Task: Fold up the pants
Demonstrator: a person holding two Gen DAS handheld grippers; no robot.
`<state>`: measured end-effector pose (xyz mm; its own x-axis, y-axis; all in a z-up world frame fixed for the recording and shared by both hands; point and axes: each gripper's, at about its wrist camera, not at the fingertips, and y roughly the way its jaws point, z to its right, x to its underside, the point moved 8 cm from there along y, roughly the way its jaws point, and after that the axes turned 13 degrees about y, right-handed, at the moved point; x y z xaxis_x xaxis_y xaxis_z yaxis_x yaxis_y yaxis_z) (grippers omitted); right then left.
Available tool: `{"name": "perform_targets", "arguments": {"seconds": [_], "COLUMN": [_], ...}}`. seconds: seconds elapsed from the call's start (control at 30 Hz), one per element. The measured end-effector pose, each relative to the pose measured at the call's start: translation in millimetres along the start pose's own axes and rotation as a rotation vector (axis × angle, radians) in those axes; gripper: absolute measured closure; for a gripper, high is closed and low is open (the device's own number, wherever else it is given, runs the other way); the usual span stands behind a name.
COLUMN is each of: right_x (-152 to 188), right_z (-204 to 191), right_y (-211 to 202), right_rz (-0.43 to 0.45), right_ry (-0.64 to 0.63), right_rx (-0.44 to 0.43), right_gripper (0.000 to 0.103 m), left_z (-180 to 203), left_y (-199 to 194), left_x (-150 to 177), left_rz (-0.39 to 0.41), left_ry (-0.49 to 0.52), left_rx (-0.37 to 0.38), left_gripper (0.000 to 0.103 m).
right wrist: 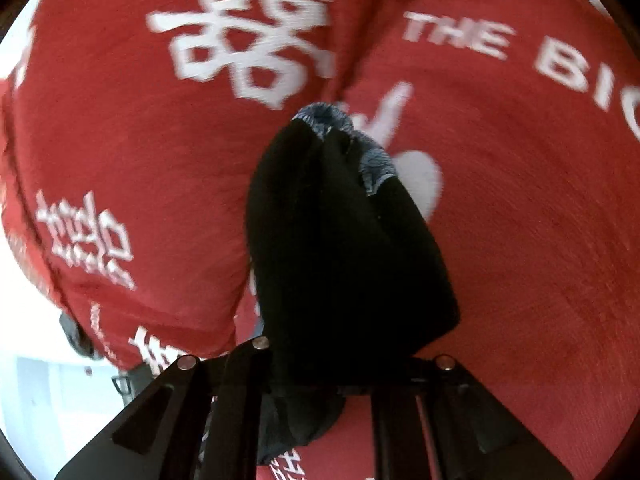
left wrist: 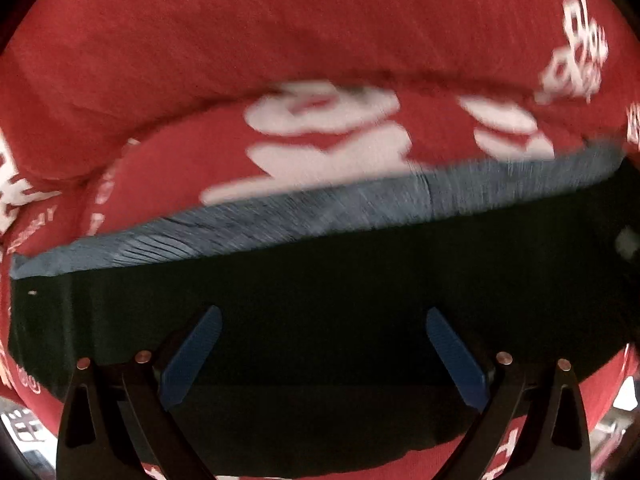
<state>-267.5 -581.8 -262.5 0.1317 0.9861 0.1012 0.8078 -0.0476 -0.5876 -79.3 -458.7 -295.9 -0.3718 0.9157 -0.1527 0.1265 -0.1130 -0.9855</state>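
The dark pants lie flat on a red cover with white print; their grey ribbed waistband runs across the left wrist view. My left gripper is open just above the dark cloth, blue pads wide apart, holding nothing. In the right wrist view my right gripper is shut on a bunched part of the pants, which rises from the jaws in a dark fold with grey ribbing at its tip. Its fingertips are hidden in the cloth.
The red cover with white characters and letters fills both views and has a raised fold behind the waistband. In the right wrist view the red cover ends at the lower left, where a pale floor shows.
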Motion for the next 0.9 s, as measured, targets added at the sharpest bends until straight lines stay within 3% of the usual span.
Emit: {"name": "perform_targets", "arguments": {"seconds": [0.03, 0.13, 0.37, 0.53, 0.63, 0.77, 0.9], "right_x": [4, 20, 66, 109, 148, 196, 253], "right_z": [-8, -34, -90, -129, -145, -143, -124], "right_y": [-2, 0, 9, 25, 53, 96, 166], "right_rz": [0.0, -0.014, -0.016, 0.031, 0.031, 0.013, -0.064], "right_ry": [-0.025, -0.127, -0.364, -0.592, -0.711, -0.81, -0.88], "right_rx": [0.001, 0.034, 0.124, 0.275, 0.353, 0.447, 0.563], "right_gripper": [0.09, 0.09, 0.09, 0.089, 0.088, 0.084, 0.075], "left_z": [10, 13, -2, -70, -129, -192, -251], "left_y": [11, 14, 8, -22, -30, -32, -27], "left_x": [3, 4, 2, 21, 46, 87, 132], "left_rz": [-0.033, 0.027, 0.002, 0.058, 0.038, 0.006, -0.017], "left_ry": [0.027, 0.021, 0.038, -0.072, -0.135, -0.187, -0.24], "left_rx": [0.014, 0.021, 0.091, 0.081, 0.047, -0.012, -0.065], "left_gripper": [0.0, 0.0, 0.0, 0.0, 0.0, 0.0, 0.0]}}
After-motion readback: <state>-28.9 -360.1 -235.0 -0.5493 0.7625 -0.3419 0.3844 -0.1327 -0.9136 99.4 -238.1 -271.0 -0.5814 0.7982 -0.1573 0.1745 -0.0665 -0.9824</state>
